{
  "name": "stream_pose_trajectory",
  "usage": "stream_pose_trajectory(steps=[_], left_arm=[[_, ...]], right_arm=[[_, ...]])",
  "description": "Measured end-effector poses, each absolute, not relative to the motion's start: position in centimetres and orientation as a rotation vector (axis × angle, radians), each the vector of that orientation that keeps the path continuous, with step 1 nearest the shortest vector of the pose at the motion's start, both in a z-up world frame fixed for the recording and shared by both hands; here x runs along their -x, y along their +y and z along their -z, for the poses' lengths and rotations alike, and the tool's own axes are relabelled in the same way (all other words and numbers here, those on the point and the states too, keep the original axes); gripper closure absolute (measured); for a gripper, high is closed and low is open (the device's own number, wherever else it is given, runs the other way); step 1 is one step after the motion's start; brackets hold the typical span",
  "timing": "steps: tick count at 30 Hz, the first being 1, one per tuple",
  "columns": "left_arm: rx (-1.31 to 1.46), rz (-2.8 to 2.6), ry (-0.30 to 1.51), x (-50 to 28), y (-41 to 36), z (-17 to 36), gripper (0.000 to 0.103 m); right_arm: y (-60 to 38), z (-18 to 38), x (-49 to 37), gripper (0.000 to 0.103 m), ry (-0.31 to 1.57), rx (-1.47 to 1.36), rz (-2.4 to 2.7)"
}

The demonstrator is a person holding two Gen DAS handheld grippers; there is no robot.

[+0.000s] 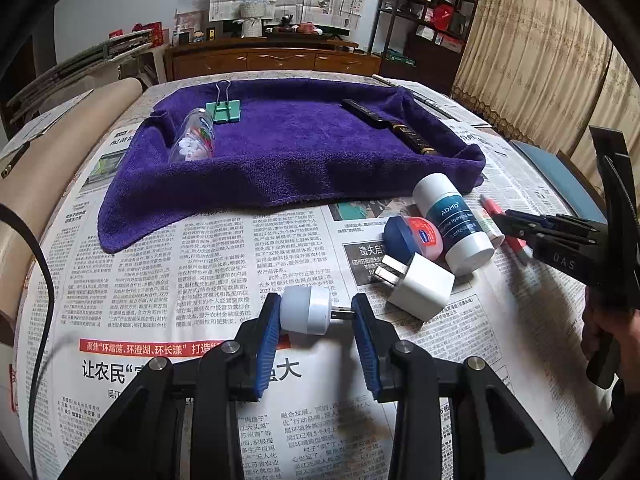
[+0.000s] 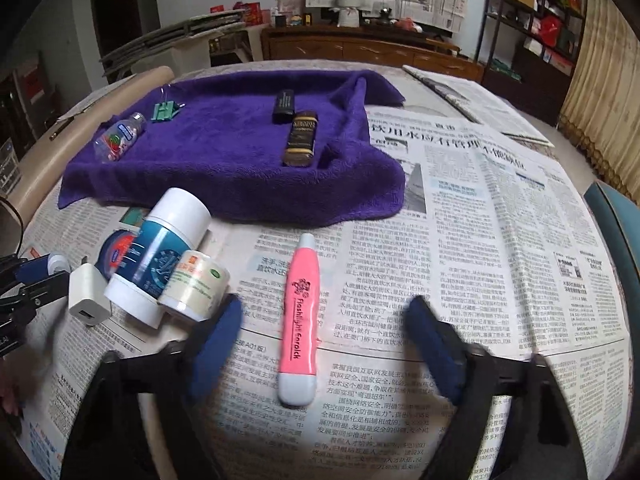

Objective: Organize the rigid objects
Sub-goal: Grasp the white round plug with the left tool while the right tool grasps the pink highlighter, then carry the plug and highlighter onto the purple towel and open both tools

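Observation:
My left gripper [image 1: 314, 314] is shut on a small white USB night light [image 1: 306, 309], held just above the newspaper. My right gripper [image 2: 324, 324] is open, its fingers either side of a pink flashlight earpick [image 2: 298, 320] lying on the paper. A purple towel [image 1: 280, 148] holds a clear bottle [image 1: 194, 140], a green binder clip [image 1: 226, 110] and a dark long box [image 1: 394, 126]. Near the right gripper lie a white charger [image 2: 88, 298], a teal and white tube [image 2: 160, 252], a small cream jar [image 2: 196, 284] and a blue-lidded Vaseline jar [image 2: 118, 254].
Newspaper [image 2: 480, 240] covers the table. A beige roll [image 1: 48, 168] lies along the left edge. A blue chair [image 2: 616, 224] stands at the right. A wooden cabinet [image 1: 272, 58] and shelves [image 1: 432, 12] stand behind the table.

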State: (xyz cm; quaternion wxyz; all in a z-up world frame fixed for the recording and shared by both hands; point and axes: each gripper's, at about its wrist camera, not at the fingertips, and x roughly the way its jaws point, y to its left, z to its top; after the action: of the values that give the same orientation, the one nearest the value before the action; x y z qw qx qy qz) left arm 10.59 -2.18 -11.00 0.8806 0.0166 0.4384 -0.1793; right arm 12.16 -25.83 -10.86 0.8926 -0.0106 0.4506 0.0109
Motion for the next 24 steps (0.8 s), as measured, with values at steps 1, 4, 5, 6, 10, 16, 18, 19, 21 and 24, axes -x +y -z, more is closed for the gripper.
stream_pose_trajectory(steps=[1, 4, 5, 6, 10, 16, 18, 19, 21, 24], left_arm=[[-0.034, 0.373, 0.915, -10.6, -2.1, 11.0, 0.069], [-0.03, 0.374, 0.911, -10.7, -1.9, 10.9, 0.069], [-0.027, 0.372, 0.91, -10.7, -1.8, 10.8, 0.069], [-0.024, 0.37, 0.909, -10.7, -1.7, 10.7, 0.069], [-0.015, 0.366, 0.903, -10.8, -1.3, 10.4, 0.069], [-0.002, 0.354, 0.891, -11.1, -0.9, 9.1, 0.069], [-0.002, 0.351, 0.887, -11.3, -0.8, 8.6, 0.069], [0.0, 0.351, 0.885, -11.4, -0.8, 8.4, 0.069], [0.003, 0.354, 0.881, -11.7, -0.8, 7.7, 0.069], [0.0, 0.353, 0.87, -12.2, -0.8, 6.8, 0.069]], right_arm=[[-25.7, 10.7, -12.2, 0.086, 0.937, 0.026, -0.019], [-25.4, 10.7, -12.0, 0.086, 0.936, 0.039, -0.017], [-25.5, 10.7, -11.9, 0.086, 0.934, 0.035, -0.019], [-25.5, 10.7, -11.9, 0.086, 0.933, 0.029, -0.022], [-25.9, 10.6, -11.9, 0.086, 0.944, -0.004, -0.035], [-26.3, 10.2, -11.5, 0.086, 0.956, -0.021, -0.041], [-26.4, 9.9, -11.4, 0.086, 0.953, -0.022, -0.042], [-26.5, 9.8, -11.4, 0.086, 0.952, -0.024, -0.042], [-26.7, 9.4, -11.4, 0.086, 0.944, -0.034, -0.043], [-26.9, 8.4, -11.5, 0.086, 0.931, -0.048, -0.049]])
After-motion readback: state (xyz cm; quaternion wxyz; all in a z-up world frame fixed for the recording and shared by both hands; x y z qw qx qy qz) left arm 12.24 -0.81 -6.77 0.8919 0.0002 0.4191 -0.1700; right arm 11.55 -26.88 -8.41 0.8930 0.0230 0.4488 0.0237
